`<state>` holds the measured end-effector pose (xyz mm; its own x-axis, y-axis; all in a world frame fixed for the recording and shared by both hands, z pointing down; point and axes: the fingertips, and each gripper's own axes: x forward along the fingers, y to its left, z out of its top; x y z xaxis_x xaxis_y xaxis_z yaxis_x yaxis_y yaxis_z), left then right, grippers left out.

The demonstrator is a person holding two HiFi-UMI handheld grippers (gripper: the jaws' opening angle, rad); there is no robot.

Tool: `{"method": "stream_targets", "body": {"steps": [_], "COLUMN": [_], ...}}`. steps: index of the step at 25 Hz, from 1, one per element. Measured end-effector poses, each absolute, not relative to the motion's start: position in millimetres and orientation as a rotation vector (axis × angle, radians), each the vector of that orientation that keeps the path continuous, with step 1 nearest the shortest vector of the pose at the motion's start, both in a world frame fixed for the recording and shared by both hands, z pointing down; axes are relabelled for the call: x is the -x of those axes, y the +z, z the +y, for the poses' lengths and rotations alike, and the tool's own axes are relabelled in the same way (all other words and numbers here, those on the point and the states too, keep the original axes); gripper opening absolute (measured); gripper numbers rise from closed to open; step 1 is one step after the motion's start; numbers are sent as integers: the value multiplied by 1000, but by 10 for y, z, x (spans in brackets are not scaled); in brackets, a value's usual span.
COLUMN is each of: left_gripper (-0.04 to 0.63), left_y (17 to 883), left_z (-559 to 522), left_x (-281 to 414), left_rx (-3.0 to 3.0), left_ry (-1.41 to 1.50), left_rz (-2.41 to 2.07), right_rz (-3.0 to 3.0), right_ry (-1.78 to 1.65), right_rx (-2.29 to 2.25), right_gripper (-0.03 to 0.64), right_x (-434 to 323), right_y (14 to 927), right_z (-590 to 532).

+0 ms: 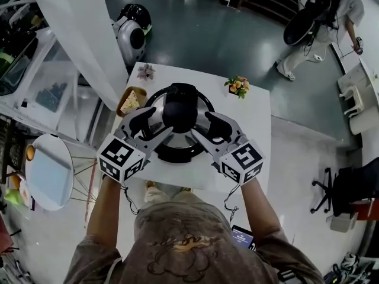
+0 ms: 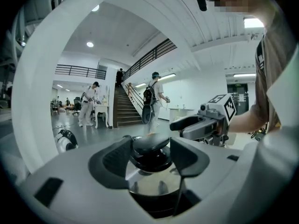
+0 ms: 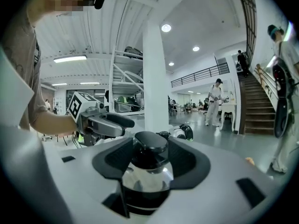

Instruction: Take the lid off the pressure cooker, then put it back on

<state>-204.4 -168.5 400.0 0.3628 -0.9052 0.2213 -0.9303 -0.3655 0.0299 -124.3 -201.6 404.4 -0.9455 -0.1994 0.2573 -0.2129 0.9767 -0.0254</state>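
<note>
The black knob [image 2: 150, 146] of the lid [image 3: 147, 178] is grasped by both grippers at once. In the left gripper view it is seen clamped between the dark pads [image 2: 114, 160] of the left gripper [image 2: 150, 157], and both pads are pressed against its sides. In the right gripper view the same knob is held just as tightly between the jaws of the right gripper [image 3: 152, 158]. Each gripper can be seen in the other's view, with a finger reaching in toward the knob from the far side. From the head view, the two grippers are seen coming in from the lower left and lower right and meeting at the knob. The lid's polished steel dome is seen directly below the knob, centred over the dark rim of the cooker [image 1: 177, 154]. Whether the lid is seated on the rim or raised just off it cannot be told. The cooker stands in the middle of a white table [image 1: 254, 135]. A small flowering plant [image 1: 238, 86] is set near the table's far right edge, a succulent [image 1: 145, 71] near its far left corner, and a tray [image 1: 130, 101] holding a slice of food just beside the cooker on the left. Beyond the table, a white pillar [image 1: 83, 34] is seen at the left and a walking person [image 1: 323, 16] well apart at the upper right.
</note>
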Motion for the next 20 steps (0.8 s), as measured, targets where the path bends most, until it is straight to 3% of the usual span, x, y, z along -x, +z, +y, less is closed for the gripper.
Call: {"method": "stream_targets", "body": {"steps": [20], "left_gripper": [264], "left_y": [3963], "left_z": [-429], "left_x": [2021], "left_rx": [-2493], "left_ry": [173], "left_rz": [-1675], "right_rz": [-2878], "right_ry": [133], "right_rx": [-604], "right_gripper": [192], "right_x": [931], "right_y": [4064], "right_z": [-930]}}
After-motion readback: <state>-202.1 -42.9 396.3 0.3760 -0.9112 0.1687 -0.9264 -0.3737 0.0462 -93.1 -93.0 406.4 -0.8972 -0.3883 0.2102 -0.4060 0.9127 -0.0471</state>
